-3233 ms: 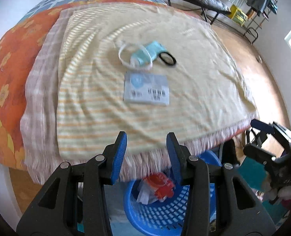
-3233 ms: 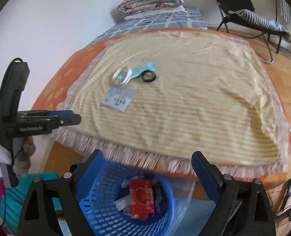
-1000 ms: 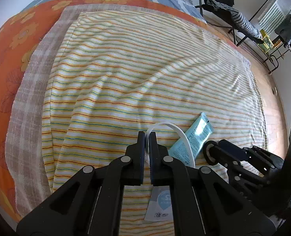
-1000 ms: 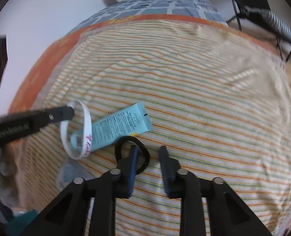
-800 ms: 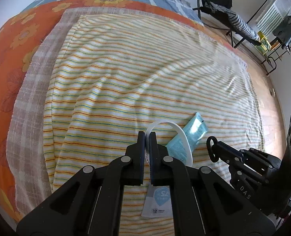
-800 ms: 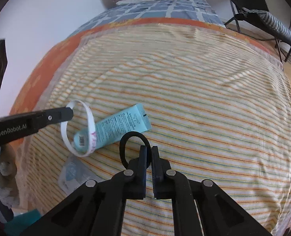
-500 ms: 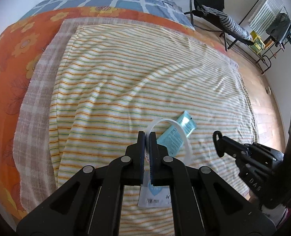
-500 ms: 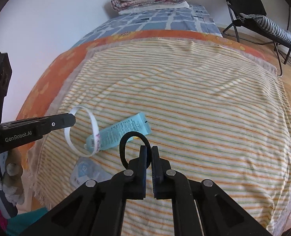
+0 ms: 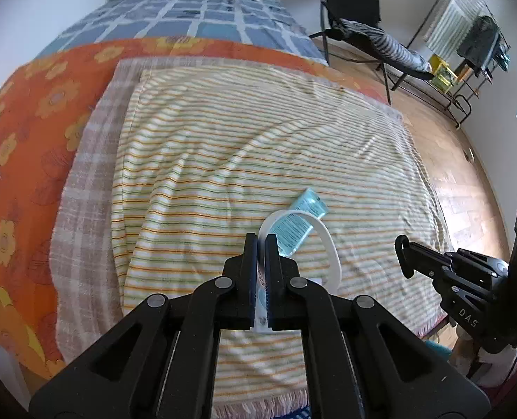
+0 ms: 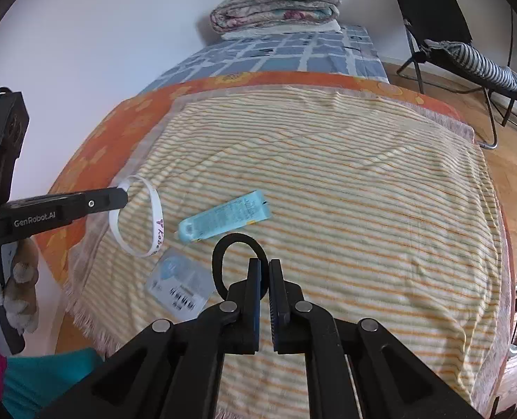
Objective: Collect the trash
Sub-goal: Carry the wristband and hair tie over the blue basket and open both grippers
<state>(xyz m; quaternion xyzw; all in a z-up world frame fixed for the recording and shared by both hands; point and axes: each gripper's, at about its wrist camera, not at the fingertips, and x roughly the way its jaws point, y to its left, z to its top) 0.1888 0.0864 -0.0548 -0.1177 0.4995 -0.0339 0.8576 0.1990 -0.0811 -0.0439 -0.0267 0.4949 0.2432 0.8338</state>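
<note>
My left gripper [image 9: 261, 241] is shut on a white ring-shaped band [image 9: 330, 244], which hangs lifted above the striped blanket [image 9: 206, 160]; the same band [image 10: 155, 220] shows at the left gripper's tip [image 10: 124, 197] in the right wrist view. My right gripper [image 10: 264, 266] is shut on a black loop [image 10: 223, 244], also lifted off the bed, and appears at the right [image 9: 403, 249] of the left wrist view. A light blue tube [image 10: 223, 218] and a flat clear packet with a blue label [image 10: 180, 284] lie on the blanket below.
The bed carries an orange flowered cover [image 9: 24, 146] and a blue checked sheet with folded quilts [image 10: 276, 3] at its head. A black folding chair [image 10: 443, 35] stands on the wooden floor at the right. A gloved hand [image 10: 21, 293] holds the left gripper. The blanket's fringe [image 10: 90, 328] marks the near edge.
The right gripper shut on the black loop. Both grippers then rose and drew back from the blanket, lifting the white band and the black loop; the tube and packet stayed on the bed.
</note>
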